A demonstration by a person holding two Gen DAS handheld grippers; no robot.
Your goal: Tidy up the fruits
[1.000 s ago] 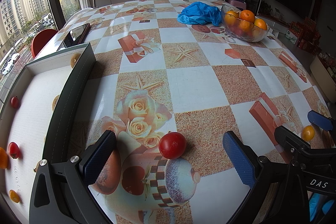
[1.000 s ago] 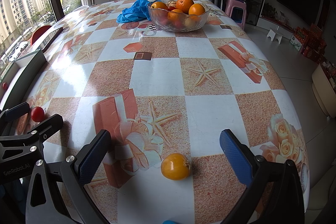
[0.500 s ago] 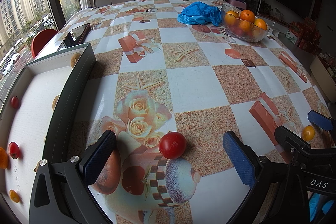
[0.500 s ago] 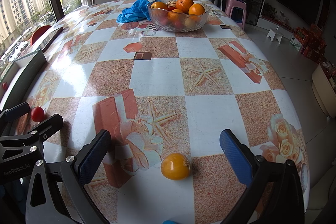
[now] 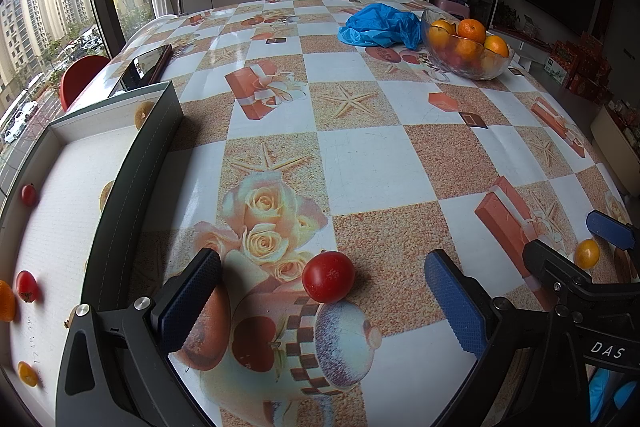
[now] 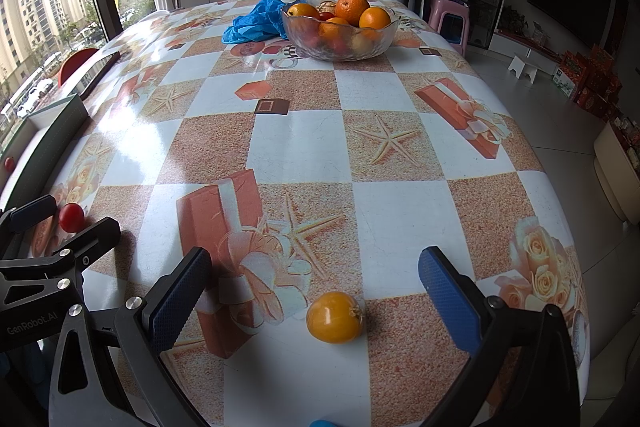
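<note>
tray (image 5: 132, 163) with small, perhaps cherry, tomatoes (image 5: 26, 286) only in left view

I'm holding my right gripper (image 6: 316, 291) wide open around the yellow tomato (image 6: 335, 317) that's sitting untouched on the table (image 6: 396, 223)

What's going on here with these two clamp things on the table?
A person holds a gripper in each hand to sort fruit. The left gripper is open around a red tomato on the table, not touching it. The right gripper is open around a yellow tomato. A glass bowl of oranges sits at the far end, and a box with small fruits sits at the left.
</note>
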